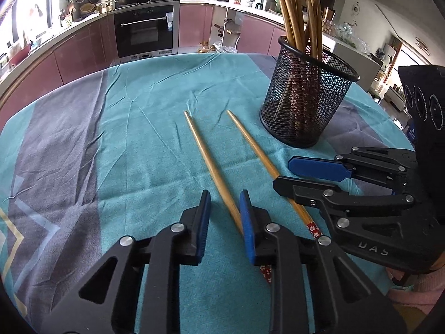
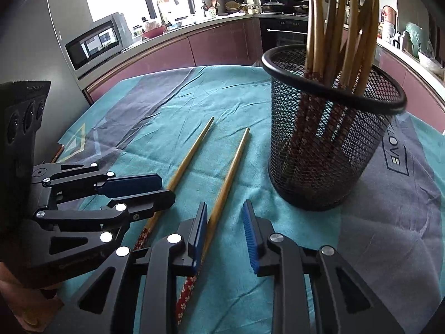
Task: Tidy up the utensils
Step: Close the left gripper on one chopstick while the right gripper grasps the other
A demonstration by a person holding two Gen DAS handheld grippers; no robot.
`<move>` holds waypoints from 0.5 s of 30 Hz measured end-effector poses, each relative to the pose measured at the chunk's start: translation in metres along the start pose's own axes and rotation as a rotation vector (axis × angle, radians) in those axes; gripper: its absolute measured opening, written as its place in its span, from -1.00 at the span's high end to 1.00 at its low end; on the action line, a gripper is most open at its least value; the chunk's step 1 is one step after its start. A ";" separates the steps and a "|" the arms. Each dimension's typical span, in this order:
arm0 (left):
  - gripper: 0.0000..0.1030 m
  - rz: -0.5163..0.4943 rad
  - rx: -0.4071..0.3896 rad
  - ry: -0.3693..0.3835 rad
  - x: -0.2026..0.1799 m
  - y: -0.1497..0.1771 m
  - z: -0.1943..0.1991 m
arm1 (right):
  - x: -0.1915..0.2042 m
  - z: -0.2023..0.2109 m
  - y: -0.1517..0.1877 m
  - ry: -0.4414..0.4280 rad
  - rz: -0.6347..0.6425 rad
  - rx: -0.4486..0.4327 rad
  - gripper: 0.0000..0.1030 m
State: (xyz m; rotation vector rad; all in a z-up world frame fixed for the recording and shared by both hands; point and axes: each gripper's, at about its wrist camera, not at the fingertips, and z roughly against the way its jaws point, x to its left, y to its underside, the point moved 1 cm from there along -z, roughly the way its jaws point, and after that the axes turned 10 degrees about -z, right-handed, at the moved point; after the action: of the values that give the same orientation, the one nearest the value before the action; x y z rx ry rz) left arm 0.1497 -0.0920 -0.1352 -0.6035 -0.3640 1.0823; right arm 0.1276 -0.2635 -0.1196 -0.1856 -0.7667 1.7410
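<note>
Two bamboo chopsticks with red flowered handles lie side by side on the teal cloth, tips pointing away: the left chopstick (image 1: 207, 158) (image 2: 189, 156) and the right chopstick (image 1: 257, 147) (image 2: 229, 172). A black mesh holder (image 1: 306, 97) (image 2: 328, 144) with several chopsticks standing in it is at the right. My left gripper (image 1: 224, 217) (image 2: 155, 188) is open, its fingers either side of the left chopstick's handle end. My right gripper (image 2: 224, 231) (image 1: 286, 175) is open and empty just right of the right chopstick, in front of the holder.
The round table's cloth (image 1: 139, 144) has grey patterned bands at left and right. Kitchen counters, an oven (image 1: 144, 33) and a microwave (image 2: 94, 44) ring the table beyond its far edge.
</note>
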 end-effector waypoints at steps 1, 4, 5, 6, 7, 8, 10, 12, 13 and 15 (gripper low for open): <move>0.50 0.003 0.001 0.003 0.001 -0.002 -0.001 | 0.000 -0.001 -0.001 0.003 0.001 0.000 0.57; 0.50 0.005 0.004 0.002 0.004 -0.005 -0.003 | 0.001 -0.005 -0.004 0.008 0.003 -0.001 0.61; 0.50 0.004 0.007 0.004 0.005 -0.008 -0.005 | 0.001 -0.006 -0.005 0.007 0.002 -0.001 0.63; 0.50 0.005 0.008 0.006 0.005 -0.009 -0.007 | 0.000 -0.006 -0.006 0.008 0.000 -0.002 0.67; 0.54 0.006 0.008 0.006 0.007 -0.011 -0.008 | 0.000 -0.007 -0.007 0.006 -0.003 -0.002 0.71; 0.58 0.010 0.010 0.004 0.008 -0.013 -0.010 | -0.001 -0.008 -0.007 0.004 -0.009 -0.002 0.73; 0.66 0.018 0.012 0.008 0.009 -0.015 -0.012 | -0.003 -0.008 -0.008 -0.005 -0.023 -0.001 0.77; 0.71 0.024 0.011 0.011 0.010 -0.015 -0.012 | -0.006 -0.007 -0.008 -0.021 -0.042 -0.001 0.81; 0.74 0.025 0.009 0.014 0.009 -0.015 -0.012 | -0.008 -0.007 -0.008 -0.029 -0.052 -0.001 0.82; 0.77 0.033 0.005 0.016 0.008 -0.014 -0.011 | -0.013 -0.006 -0.008 -0.050 -0.083 0.000 0.85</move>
State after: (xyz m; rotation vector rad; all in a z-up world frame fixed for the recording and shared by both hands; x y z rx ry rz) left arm 0.1693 -0.0928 -0.1357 -0.6156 -0.3384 1.1091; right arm 0.1409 -0.2717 -0.1231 -0.1094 -0.8003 1.6721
